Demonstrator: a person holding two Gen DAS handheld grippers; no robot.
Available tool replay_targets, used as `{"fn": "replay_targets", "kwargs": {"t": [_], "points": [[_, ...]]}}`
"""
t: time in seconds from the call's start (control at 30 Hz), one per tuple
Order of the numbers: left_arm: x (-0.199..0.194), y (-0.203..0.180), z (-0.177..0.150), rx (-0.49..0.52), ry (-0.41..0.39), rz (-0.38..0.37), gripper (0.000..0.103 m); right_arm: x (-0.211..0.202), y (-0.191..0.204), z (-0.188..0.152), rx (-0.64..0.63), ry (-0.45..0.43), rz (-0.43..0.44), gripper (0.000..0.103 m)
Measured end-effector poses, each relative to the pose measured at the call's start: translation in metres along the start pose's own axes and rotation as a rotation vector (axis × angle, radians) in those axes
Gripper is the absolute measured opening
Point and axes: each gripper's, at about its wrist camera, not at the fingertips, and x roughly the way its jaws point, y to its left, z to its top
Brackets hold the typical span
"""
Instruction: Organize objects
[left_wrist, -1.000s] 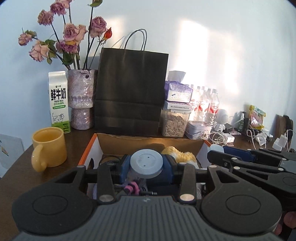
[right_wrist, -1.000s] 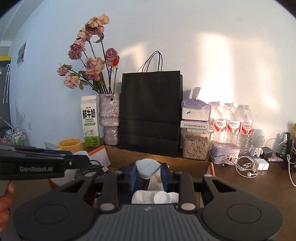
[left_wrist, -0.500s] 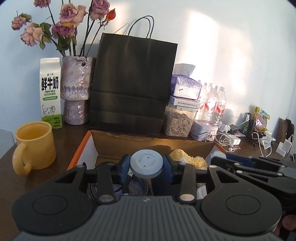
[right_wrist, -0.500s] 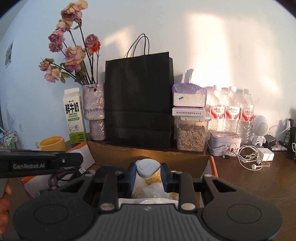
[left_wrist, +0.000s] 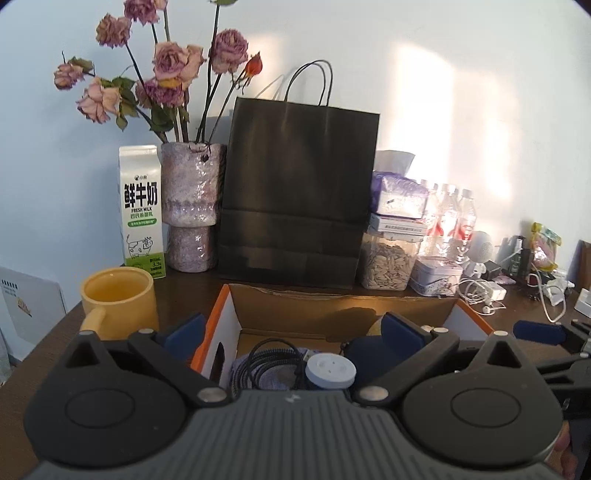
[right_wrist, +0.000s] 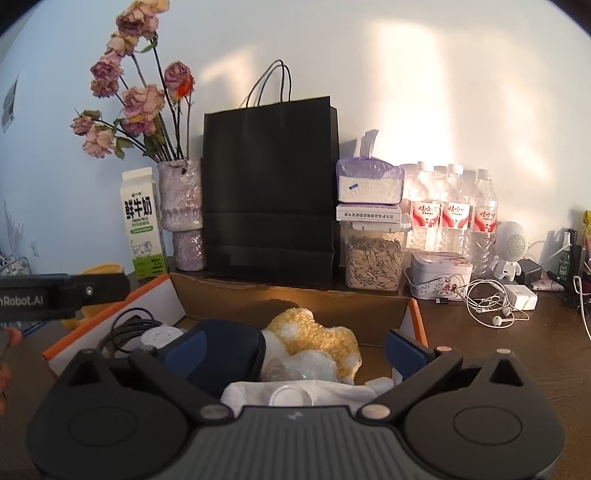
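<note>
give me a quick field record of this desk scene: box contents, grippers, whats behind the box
box: open cardboard box with orange edges
contents: round grey cap, coiled black cable, dark blue pouch, yellow knitted piece
left gripper: jaws opening, nothing pinched
right gripper: jaws opening, nothing pinched
behind box: black paper bag, milk carton, vase of dried roses, jar of seeds
left of box: yellow mug

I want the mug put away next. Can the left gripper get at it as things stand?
Probably yes: the mug stands alone beside the box, and the left gripper, jaws opening and empty, is close.
</note>
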Motion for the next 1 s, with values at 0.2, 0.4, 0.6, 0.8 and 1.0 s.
{"fn": "replay_targets", "kwargs": {"t": [0.2,0.4,0.6,0.8,1.0], "points": [[-0.044,0.004,-0.010,0.019,0.043,-0.012,0.103,-0.046,0.012,-0.003,0.002,-0.009,0.023,0.103],[-0.093,0.006,-0.030,0.038,0.108,0.013,0.103,-0.100,0.027,-0.021,-0.003,0.018,0.039,0.103],[-0.133,0.013,-0.051,0.028,0.142,0.021,0.103,-0.142,0.037,-0.034,0.009,0.044,0.033,0.103],[-0.156,0.012,-0.069,0.025,0.166,0.021,0.103,-0.162,0.040,-0.049,0.033,0.089,0.035,0.103],[-0.167,0.009,-0.077,0.026,0.178,0.020,0.103,-0.173,0.043,-0.055,0.037,0.097,0.036,0.103]]}}
